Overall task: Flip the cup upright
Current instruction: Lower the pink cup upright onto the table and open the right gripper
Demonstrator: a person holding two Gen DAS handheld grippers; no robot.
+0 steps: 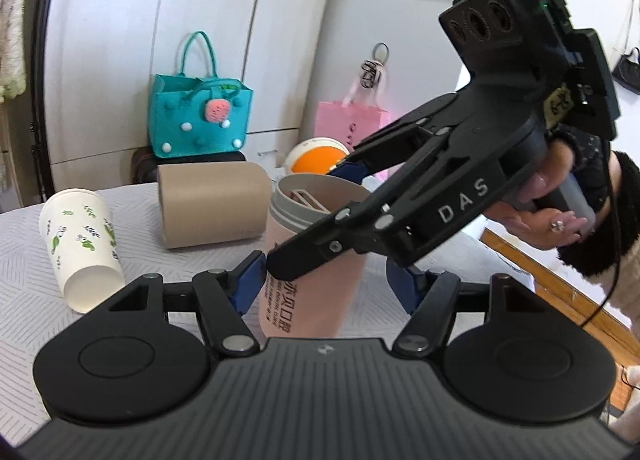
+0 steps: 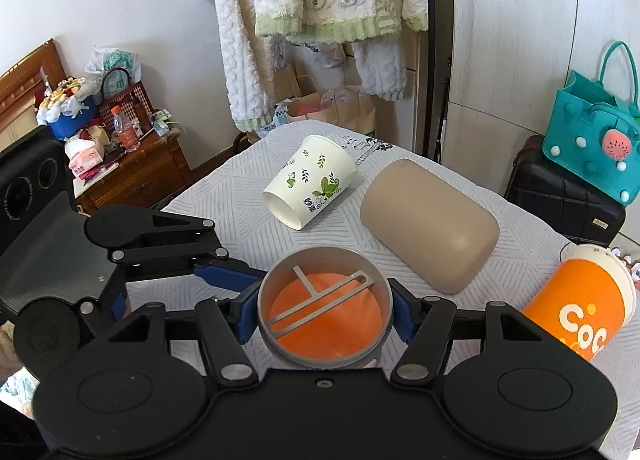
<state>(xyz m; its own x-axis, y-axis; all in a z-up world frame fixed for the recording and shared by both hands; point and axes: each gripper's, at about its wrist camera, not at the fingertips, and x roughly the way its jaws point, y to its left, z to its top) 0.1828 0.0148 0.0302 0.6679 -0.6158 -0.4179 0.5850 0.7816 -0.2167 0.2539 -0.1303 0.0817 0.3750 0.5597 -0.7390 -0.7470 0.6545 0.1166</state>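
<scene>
While the right gripper (image 2: 324, 314) clamps the upright pink cup (image 1: 316, 260) near its rim, the left gripper (image 1: 326, 284) stands open around its body.

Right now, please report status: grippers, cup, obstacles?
Right gripper shut on pink cup, mouth up. Left gripper open around it. Paper cup, tan cup lying nearby.

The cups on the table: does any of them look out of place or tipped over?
Yes. The white leaf-print cup, the tan cup and the orange cup all lie on their sides on the table. Only the pink cup is mouth-up, slightly tilted, held in the right gripper.
</scene>
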